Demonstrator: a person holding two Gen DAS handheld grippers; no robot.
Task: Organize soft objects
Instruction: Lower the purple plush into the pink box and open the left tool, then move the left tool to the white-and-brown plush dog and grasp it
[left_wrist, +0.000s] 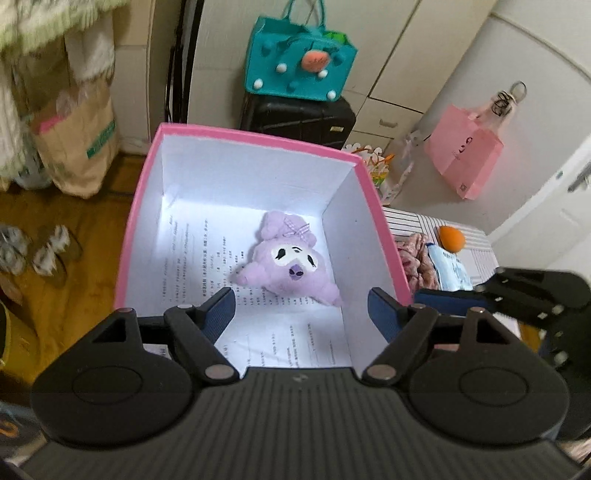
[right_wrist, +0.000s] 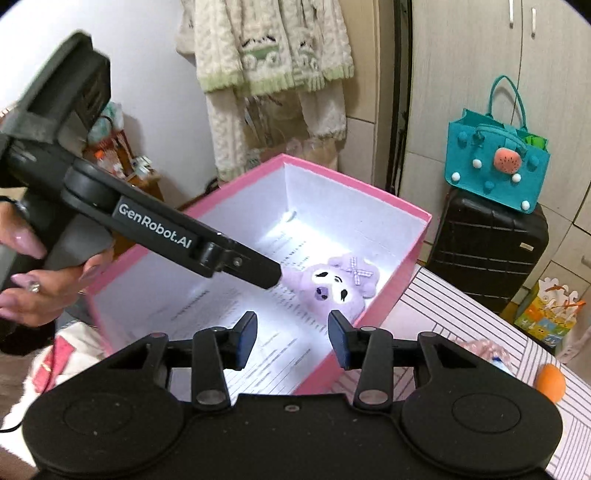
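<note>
Pink cardboard forms the box (left_wrist: 147, 206), white inside and open at the top, which stands on a striped cloth (right_wrist: 436, 306). A printed sheet (left_wrist: 280, 332) lines its floor. On that sheet, toward the far right corner, lies the plush (left_wrist: 286, 264): lilac, face up, with a checked bow; it touches neither gripper. Its place suggests that it has been put away as the first sorted item.

The left gripper (left_wrist: 301, 308) hangs above the box, tilted down toward the plush, jaws wide and empty, a pose that fits a release. The right gripper (right_wrist: 291, 338) sits over the near rim, jaws apart at a narrower gap, nothing between them; it seems to be standing by, not working. In the right view a hand (right_wrist: 40, 280) wraps the left gripper's handle.

Further soft items wait outside the box, probably the next to be sorted: a pink fabric (left_wrist: 415, 258), an orange ball (left_wrist: 451, 239) and a blue-white packet (left_wrist: 452, 271) on the cloth at the right.

The box's near wall is hidden under both gripper bodies. The left gripper's far finger is masked in the right view. The sheet's print is too small to read. White and red material at the lower left of the right view is cut off and cannot be identified.
</note>
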